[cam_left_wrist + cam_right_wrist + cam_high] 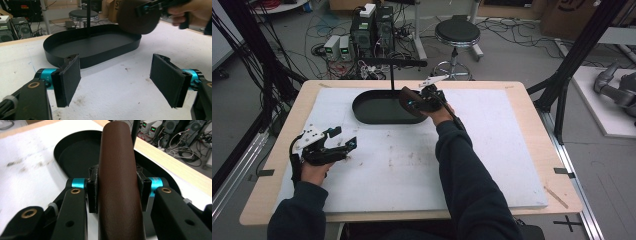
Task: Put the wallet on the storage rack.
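The brown leather case (120, 182) is a smooth, rounded thing with a fine pebbled grain, long and bulging like a glasses case; in the left gripper view (137, 18) it looks like a dark, matte oval. The right gripper (117, 188) pinches it across its narrow sides, black pads pressed flat on both flanks, bright blue metal collars just outside them. In the high view the case (408, 100) hangs above the right-hand end of the tray, toward twelve o'clock on the desk, clear of the tray floor.

The tray (364, 107) is a black, matte oval with a low upright wall and a flat bottom, stadium-shaped. A thin black post (391, 75) rises from its far side and carries a level crossbar at the top. The tray sits on a white foam-like mat (492, 150), rough and scuffed, with brownish smudges near the middle. The mat covers most of the pale wooden desk (532, 102), whose bare edge frames it.

At about eight o'clock on the desk the left gripper (339, 140) rests low over the mat, well apart from the tray. Its jaws stand spread wide with nothing between them; the pads (70, 77) are flat black rectangles with a ribbed, rubbery face. A dark sleeve (472, 185) runs from the near edge up to the right hand (439, 112).

Beyond the desk stands a round black stool (457, 32) on a chrome base, amid cables on a grey floor.
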Available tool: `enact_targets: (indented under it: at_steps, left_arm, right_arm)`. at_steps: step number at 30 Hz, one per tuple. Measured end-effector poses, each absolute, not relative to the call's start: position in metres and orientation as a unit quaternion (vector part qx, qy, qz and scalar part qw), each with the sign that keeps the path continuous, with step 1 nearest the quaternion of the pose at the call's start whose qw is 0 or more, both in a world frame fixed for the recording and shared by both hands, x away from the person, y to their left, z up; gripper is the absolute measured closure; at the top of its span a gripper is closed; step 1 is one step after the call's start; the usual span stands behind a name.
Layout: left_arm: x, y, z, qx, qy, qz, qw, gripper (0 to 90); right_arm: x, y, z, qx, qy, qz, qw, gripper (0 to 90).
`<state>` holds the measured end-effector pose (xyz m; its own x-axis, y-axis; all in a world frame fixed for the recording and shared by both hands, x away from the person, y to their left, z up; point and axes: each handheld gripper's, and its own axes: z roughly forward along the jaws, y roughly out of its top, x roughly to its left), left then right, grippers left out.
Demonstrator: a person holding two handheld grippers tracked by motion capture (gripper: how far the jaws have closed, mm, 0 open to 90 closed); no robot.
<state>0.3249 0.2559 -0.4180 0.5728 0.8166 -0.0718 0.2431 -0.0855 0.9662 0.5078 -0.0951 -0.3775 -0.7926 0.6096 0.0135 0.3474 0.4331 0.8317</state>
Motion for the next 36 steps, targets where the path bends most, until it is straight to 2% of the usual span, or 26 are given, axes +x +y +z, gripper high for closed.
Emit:
enact_targets:
  at_steps: [5,10,16,17,19,20,23,26,30,33,36]
  left_arm:
    - [0.325,0.256,-0.418,0.689,0.384,0.256,0.559,24.5]
    - [0.325,0.257,-0.418,0.689,0.383,0.257,0.559,24.5]
    - [0.325,0.257,-0.419,0.689,0.385,0.257,0.558,24.5]
    - [0.325,0.257,-0.419,0.689,0.385,0.256,0.559,24.5]
    - [0.325,0.257,-0.419,0.688,0.385,0.257,0.559,24.5]
    - [0.325,0.257,-0.419,0.688,0.385,0.256,0.559,24.5]
    - [0.325,0.257,-0.419,0.689,0.385,0.256,0.559,24.5]
    - [0.325,0.256,-0.419,0.689,0.386,0.256,0.558,24.5]
    - [0.325,0.256,-0.419,0.688,0.386,0.255,0.560,24.5]
    - [0.325,0.256,-0.419,0.687,0.386,0.254,0.560,24.5]
    - [0.326,0.256,-0.419,0.683,0.388,0.252,0.565,24.5]
  right_arm:
    - [0.524,-0.076,-0.389,0.302,0.833,0.446,0.126,63.3]
    - [0.531,-0.057,-0.402,0.307,0.834,0.440,0.126,63.2]
    - [0.538,-0.049,-0.419,0.332,0.822,0.453,0.093,62.2]
    - [0.539,-0.050,-0.419,0.336,0.819,0.456,0.095,60.3]
    - [0.541,-0.052,-0.420,0.348,0.817,0.446,0.116,47.7]
    - [0.541,-0.054,-0.419,0.352,0.816,0.442,0.121,47.3]
    - [0.542,-0.062,-0.414,0.361,0.815,0.432,0.137,38.5]
    - [0.542,-0.071,-0.407,0.375,0.808,0.424,0.163,36.0]
    - [0.538,-0.086,-0.395,0.378,0.802,0.430,0.172,35.3]
    - [0.530,-0.101,-0.384,0.370,0.807,0.427,0.170,33.8]
    - [0.513,-0.123,-0.374,0.353,0.803,0.440,0.191,34.9]
